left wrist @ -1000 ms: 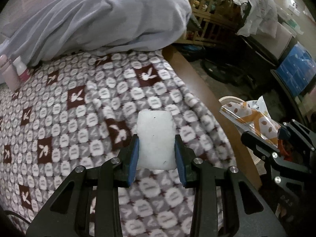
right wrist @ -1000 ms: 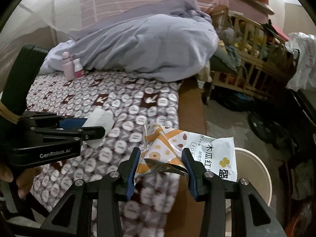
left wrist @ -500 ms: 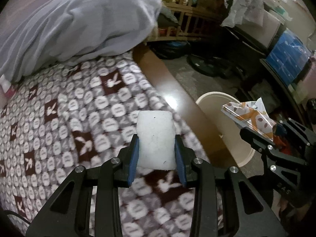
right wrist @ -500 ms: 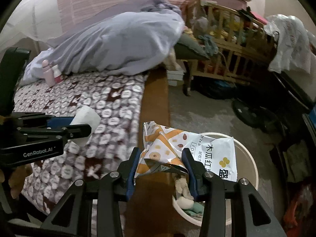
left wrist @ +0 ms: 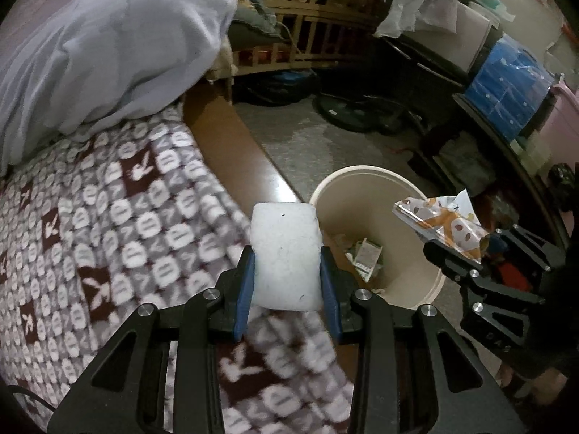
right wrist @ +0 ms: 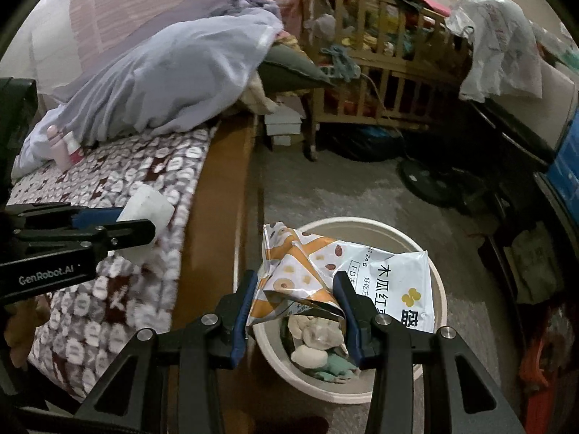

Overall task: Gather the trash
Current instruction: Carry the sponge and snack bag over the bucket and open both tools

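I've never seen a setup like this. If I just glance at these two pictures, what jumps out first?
Probably the two black claws, each clamped on a piece of rubbish: the left gripper squeezes a white folded tissue above the patterned blanket at the bed's edge, and the right gripper pinches an orange-and-white snack bag. That bag hangs right over a cream trash bin on the floor beside the bed, already holding scraps.

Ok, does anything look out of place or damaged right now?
Only the trash itself: the torn-open orange-and-white snack wrapper is crumpled in the right gripper above the cream round bin. The left gripper holds a white foam-like pad intact.
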Available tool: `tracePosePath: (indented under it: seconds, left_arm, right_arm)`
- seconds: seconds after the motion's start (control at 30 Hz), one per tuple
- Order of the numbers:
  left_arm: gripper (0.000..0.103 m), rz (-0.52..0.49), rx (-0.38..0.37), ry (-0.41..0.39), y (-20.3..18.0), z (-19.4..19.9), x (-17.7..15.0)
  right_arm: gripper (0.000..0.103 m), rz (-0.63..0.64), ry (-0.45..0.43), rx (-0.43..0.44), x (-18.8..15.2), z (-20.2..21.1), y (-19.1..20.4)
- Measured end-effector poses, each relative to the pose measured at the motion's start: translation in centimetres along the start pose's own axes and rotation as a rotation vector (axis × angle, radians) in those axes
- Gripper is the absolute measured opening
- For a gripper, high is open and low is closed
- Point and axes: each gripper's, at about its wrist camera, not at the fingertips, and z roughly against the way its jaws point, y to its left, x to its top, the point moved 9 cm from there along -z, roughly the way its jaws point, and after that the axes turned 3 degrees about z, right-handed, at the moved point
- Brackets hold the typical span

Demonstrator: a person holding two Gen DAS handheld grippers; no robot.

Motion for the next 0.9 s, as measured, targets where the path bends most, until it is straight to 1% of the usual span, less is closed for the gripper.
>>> tracePosePath:
  seconds: [0.63, 0.9]
  left_arm:
    - [0.032, -0.035, -0.027, 0.038, -3.1, -3.3, 1.1]
    - [0.032, -0.032, -0.076, 0.059, -4.7, -5.0, 1.8]
  right_arm:
    - [0.041, -0.083, 0.032, -0.015, -1.5, -1.3, -3.4]
    - [0.042, -0.133, 0.043, -0.006, -2.2, -2.1, -5.0]
